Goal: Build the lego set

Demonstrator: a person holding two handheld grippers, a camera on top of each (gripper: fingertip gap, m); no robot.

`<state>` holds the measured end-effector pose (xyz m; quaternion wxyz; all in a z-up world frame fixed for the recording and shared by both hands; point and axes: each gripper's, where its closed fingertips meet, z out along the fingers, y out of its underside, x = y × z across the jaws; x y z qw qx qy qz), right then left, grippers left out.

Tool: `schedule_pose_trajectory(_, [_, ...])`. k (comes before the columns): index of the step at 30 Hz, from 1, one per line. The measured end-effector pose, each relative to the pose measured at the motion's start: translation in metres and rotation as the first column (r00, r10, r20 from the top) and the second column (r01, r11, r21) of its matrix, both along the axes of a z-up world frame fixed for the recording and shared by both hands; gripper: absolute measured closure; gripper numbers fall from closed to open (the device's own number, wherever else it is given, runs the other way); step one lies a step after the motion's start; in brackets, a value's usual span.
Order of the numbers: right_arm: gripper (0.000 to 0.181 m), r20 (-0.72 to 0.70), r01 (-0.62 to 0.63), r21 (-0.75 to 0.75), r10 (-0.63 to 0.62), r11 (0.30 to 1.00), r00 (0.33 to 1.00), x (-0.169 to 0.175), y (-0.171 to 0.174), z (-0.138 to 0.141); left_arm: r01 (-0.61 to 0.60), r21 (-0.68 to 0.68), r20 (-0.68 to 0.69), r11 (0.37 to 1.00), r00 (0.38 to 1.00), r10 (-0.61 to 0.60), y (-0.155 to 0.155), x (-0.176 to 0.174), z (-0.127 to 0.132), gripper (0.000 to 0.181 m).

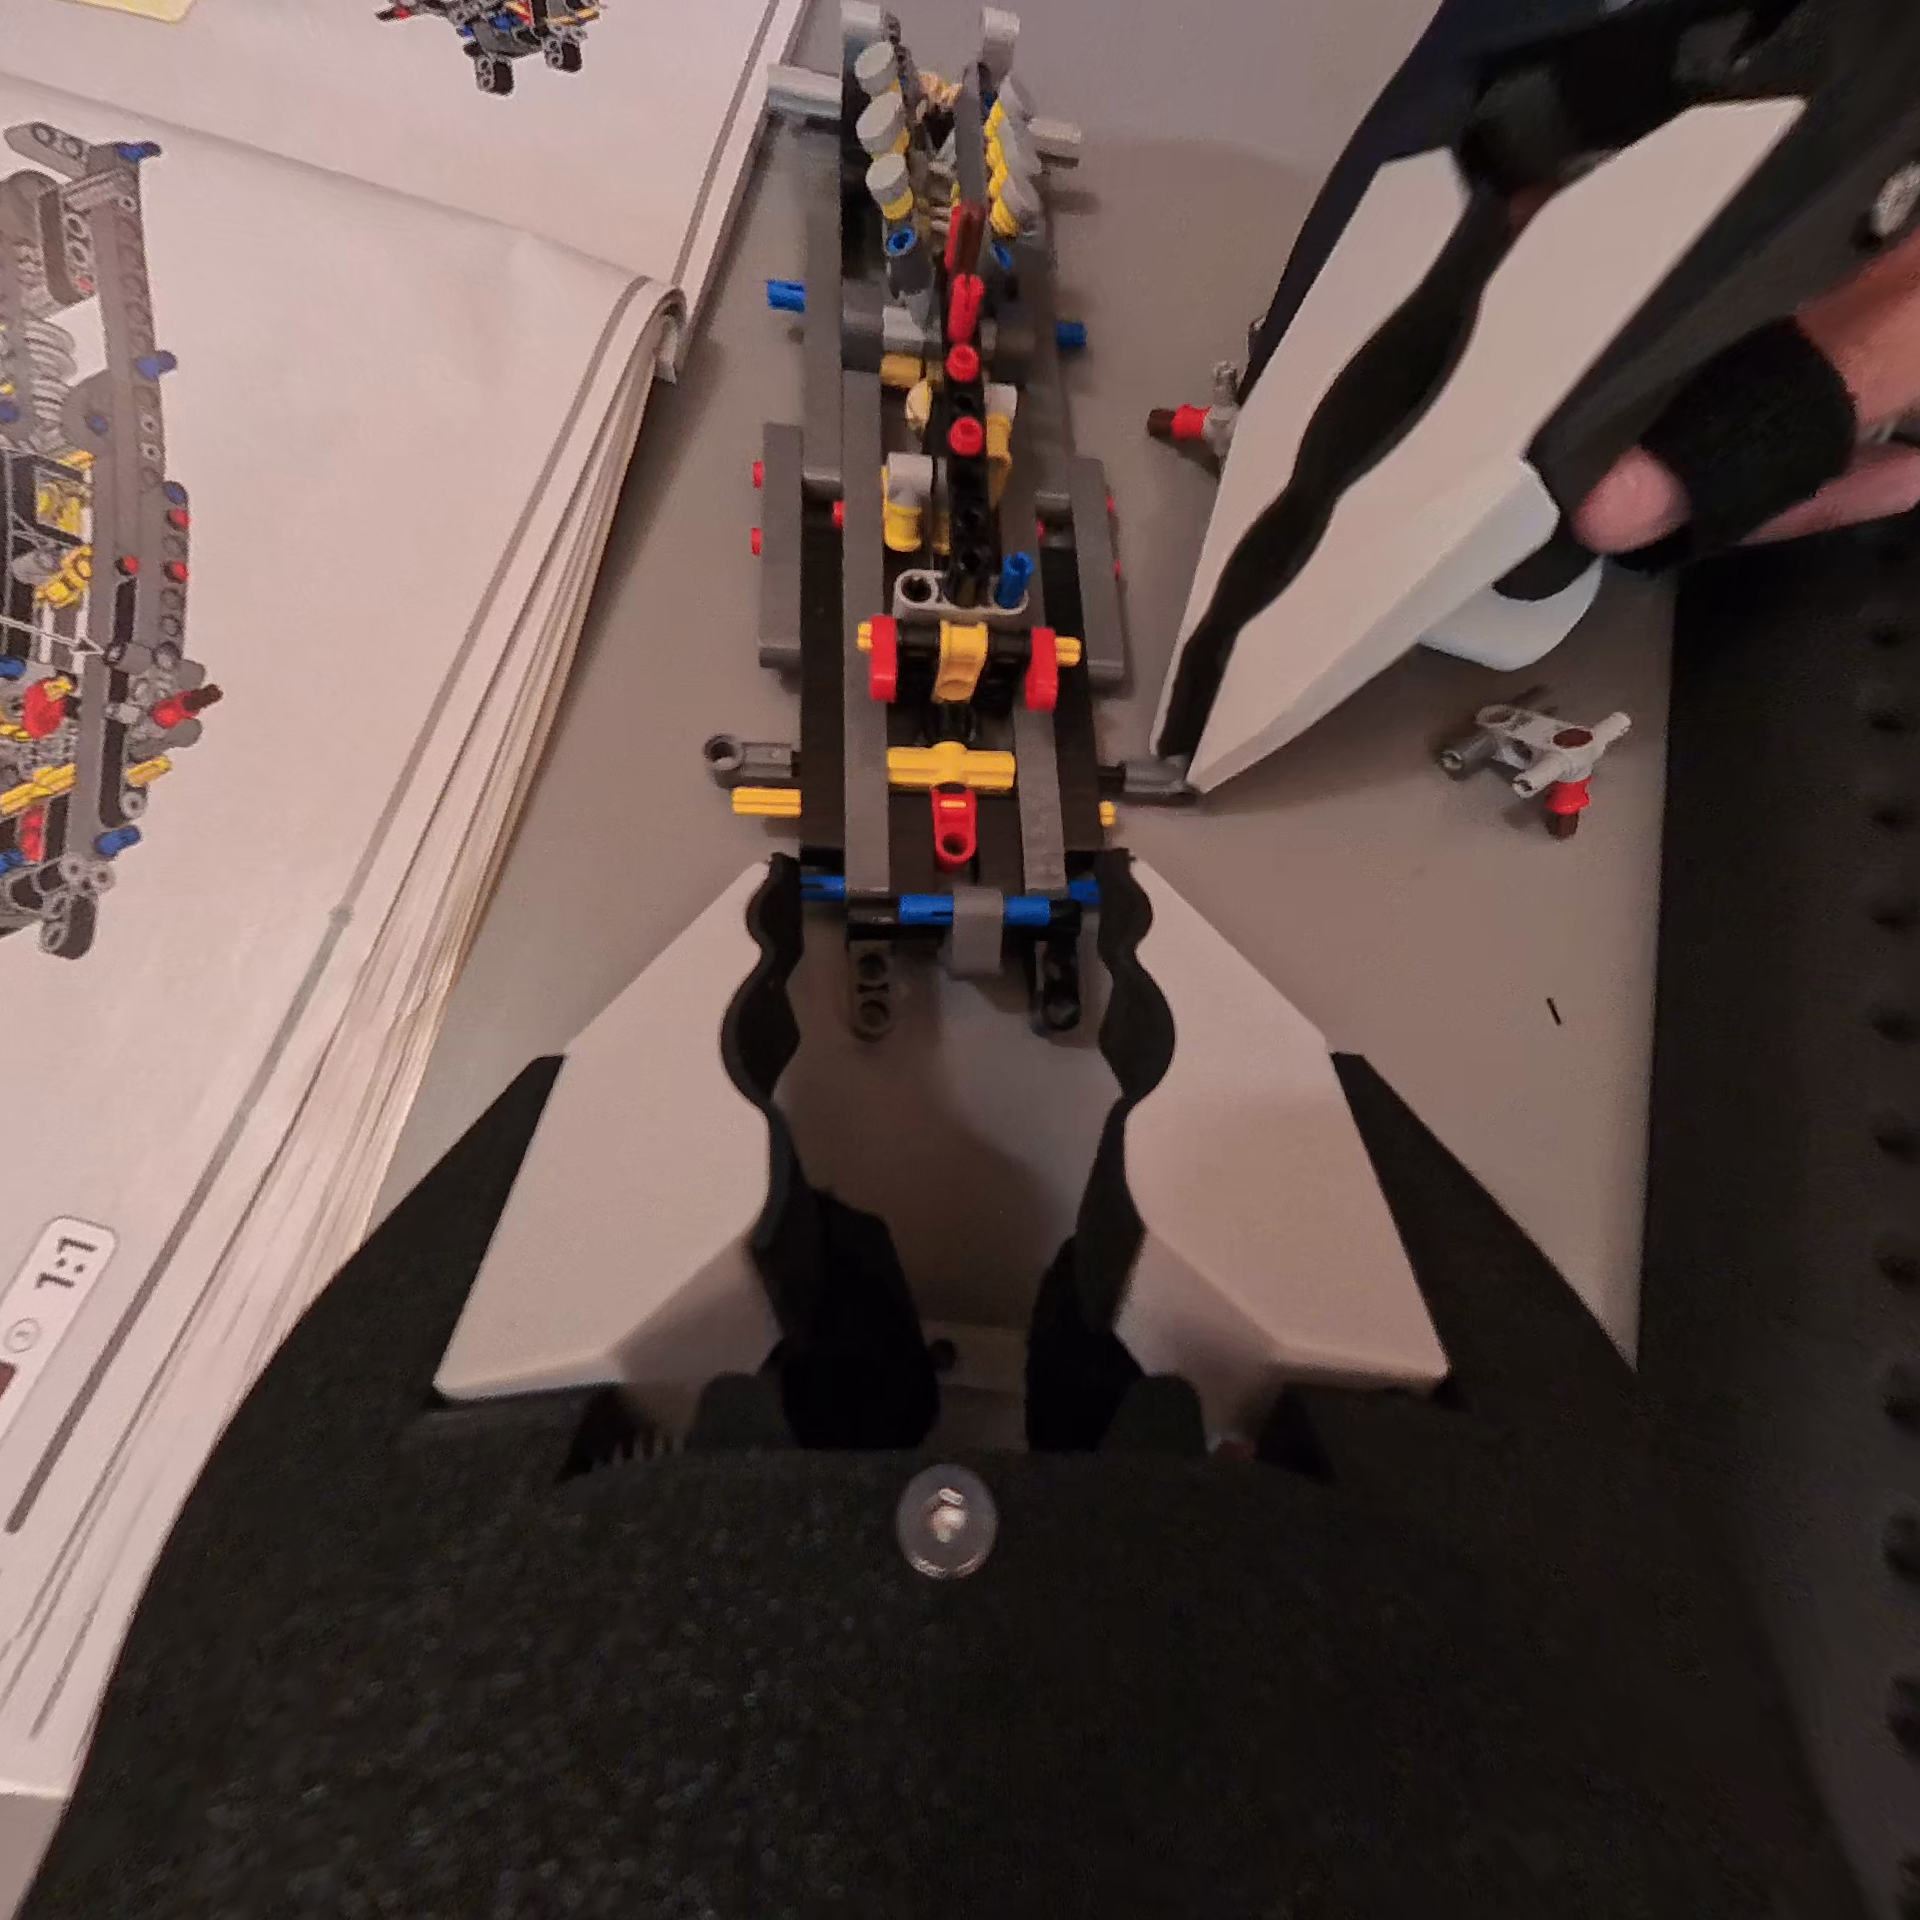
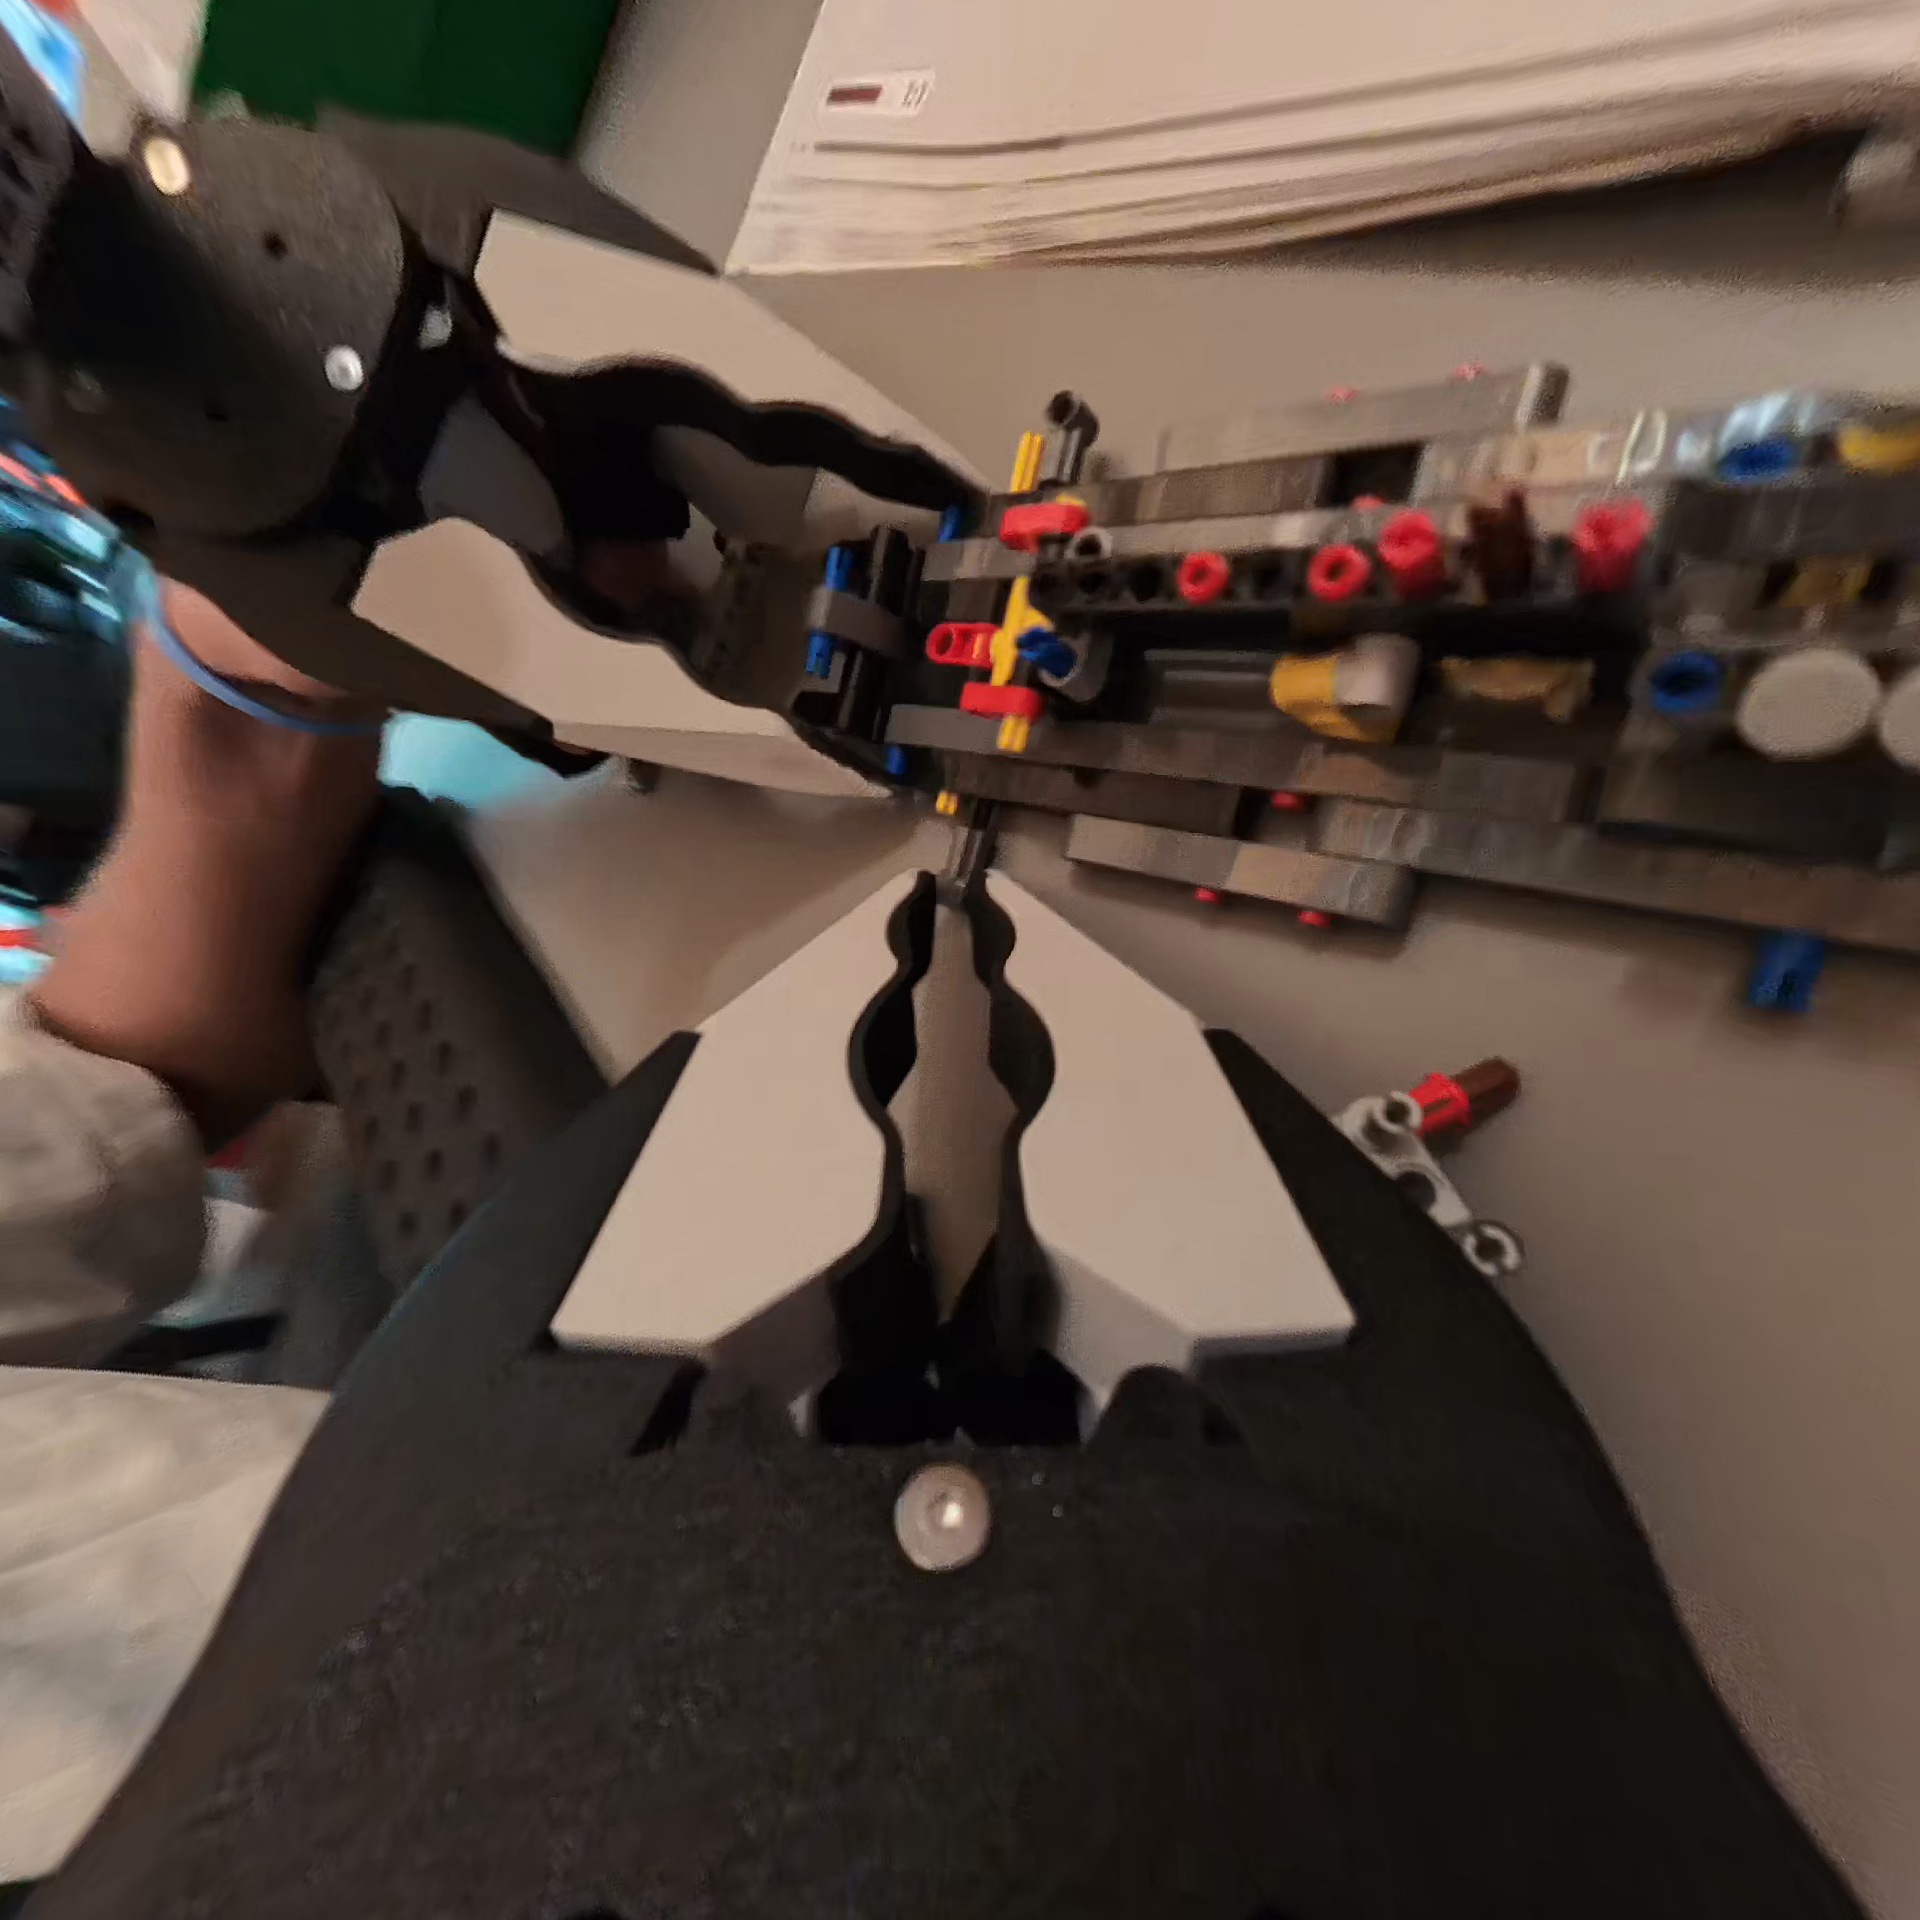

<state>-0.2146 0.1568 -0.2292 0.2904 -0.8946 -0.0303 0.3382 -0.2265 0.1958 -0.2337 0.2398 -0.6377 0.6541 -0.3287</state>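
Note:
The long lego chassis point(image 1: 935, 644), dark grey and black with red, yellow and blue pins, lies on the grey table and runs away from the left gripper. My left gripper point(image 1: 945, 883) is shut on its near end, one finger on each side; it also shows in the right wrist view point(image 2: 904, 623). My right gripper point(image 2: 954, 883) comes in from the chassis's side point(image 2: 1299, 665) and is shut on a small dark grey connector point(image 2: 971, 842) that sticks out of the frame. In the left wrist view the right gripper's tips point(image 1: 1179, 764) meet that connector point(image 1: 1148, 774).
An open instruction booklet point(image 1: 312, 520) lies to the left of the chassis and shows along the back in the right wrist view point(image 2: 1247, 156). Small grey sub-assemblies with red pins point(image 1: 1538, 758) point(image 1: 1195, 421) point(image 2: 1434, 1132) lie loose on the table. A black studded mat point(image 1: 1787, 1039) borders the right side.

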Motion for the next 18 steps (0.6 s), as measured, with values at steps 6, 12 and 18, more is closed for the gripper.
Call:
schedule_pose_trajectory(6, [0.171, 0.364, -0.108, 0.136, 0.052, 0.985, 0.93, 0.0012, 0.0044, -0.0035, 0.009, 0.066, -0.02, 0.998, 1.0, -0.008, -0.0025, 0.0005, -0.0024, 0.119])
schedule_pose_trajectory(12, [0.173, 0.573, -0.258, 0.148, 0.129, 0.955, 0.809, 0.006, 0.0022, -0.0033, -0.069, 0.006, -0.054, 0.998, 0.996, 0.069, -0.0025, 0.0014, 0.0007, 0.129])
schedule_pose_trajectory(18, [0.178, 0.966, -0.62, 0.096, 0.076, 0.779, 0.245, 0.0081, -0.0005, 0.0003, -0.094, -0.003, -0.073, 0.996, 0.993, 0.093, -0.0069, 0.0052, 0.0002, 0.129])
